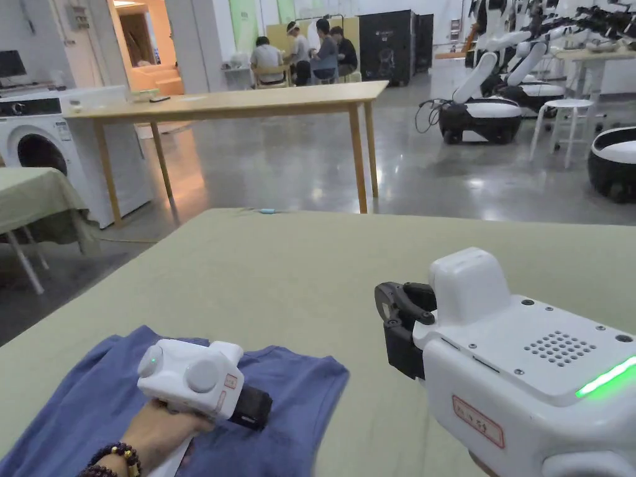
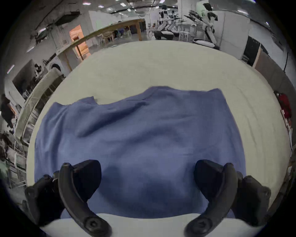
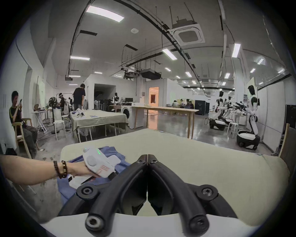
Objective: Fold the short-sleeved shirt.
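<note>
With the blue shirt (image 2: 141, 144) lying unfolded beneath the wide-open, empty left gripper (image 2: 147, 184) and the right gripper (image 3: 147, 158) closed on nothing, folding looks barely begun.

Bright, even indoor light comes from long ceiling light panels (image 3: 104, 13) in the upper part of the right gripper view. The polished floor (image 1: 435, 180) in the head view carries pale glare patches. A warm orange glow fills a doorway (image 1: 146, 46) at upper left. Both gripper views are round fisheye pictures with black corners and strongly bent edges. In the left gripper view a soft shadow darkens the blue shirt (image 2: 144, 136) toward the lower centre, and the picture is slightly soft.
</note>
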The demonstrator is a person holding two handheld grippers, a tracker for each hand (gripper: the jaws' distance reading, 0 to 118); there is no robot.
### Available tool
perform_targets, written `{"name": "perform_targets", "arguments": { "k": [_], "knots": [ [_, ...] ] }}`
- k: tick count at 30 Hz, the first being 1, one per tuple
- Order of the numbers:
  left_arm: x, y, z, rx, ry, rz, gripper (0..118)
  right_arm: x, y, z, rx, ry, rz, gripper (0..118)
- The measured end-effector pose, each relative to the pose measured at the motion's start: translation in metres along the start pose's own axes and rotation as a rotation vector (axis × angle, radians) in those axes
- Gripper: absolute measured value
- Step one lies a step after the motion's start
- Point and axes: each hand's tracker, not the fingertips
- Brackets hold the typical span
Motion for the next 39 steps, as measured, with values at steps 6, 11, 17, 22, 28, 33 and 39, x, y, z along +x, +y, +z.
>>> {"name": "perform_targets", "arguments": {
  "k": [6, 11, 17, 22, 28, 33, 39],
  "knots": [
    [-0.009, -0.007, 0.003, 0.100, -0.015, 0.016, 65, -0.005, -0.006, 0.006, -0.026, 0.020, 0.005, 0],
    [-0.001, -0.013, 0.019, 0.045, -0.054, -0.006, 0, -0.008, -0.005, 0.009, -0.028, 0.056, -0.054, 0],
    [0.006, -0.016, 0.021, 0.080, -0.025, 0.001, 0, -0.012, -0.005, 0.018, -0.028, 0.042, -0.024, 0],
    [0.019, -0.006, 0.057, 0.276, -0.055, -0.020, 0, -0.002, -0.003, 0.033, -0.024, 0.018, -0.028, 0],
    [0.062, 0.022, 0.105, 0.387, -0.125, -0.125, 0, 0.015, 0.000, 0.074, -0.001, -0.034, -0.029, 0],
    [0.139, 0.044, 0.138, 0.459, -0.232, -0.219, 0, 0.035, 0.004, 0.126, 0.026, -0.104, -0.030, 0],
    [0.291, 0.071, 0.177, 0.536, -0.428, -0.428, 0, 0.066, 0.010, 0.206, 0.065, -0.241, -0.025, 0]
  ]
}}
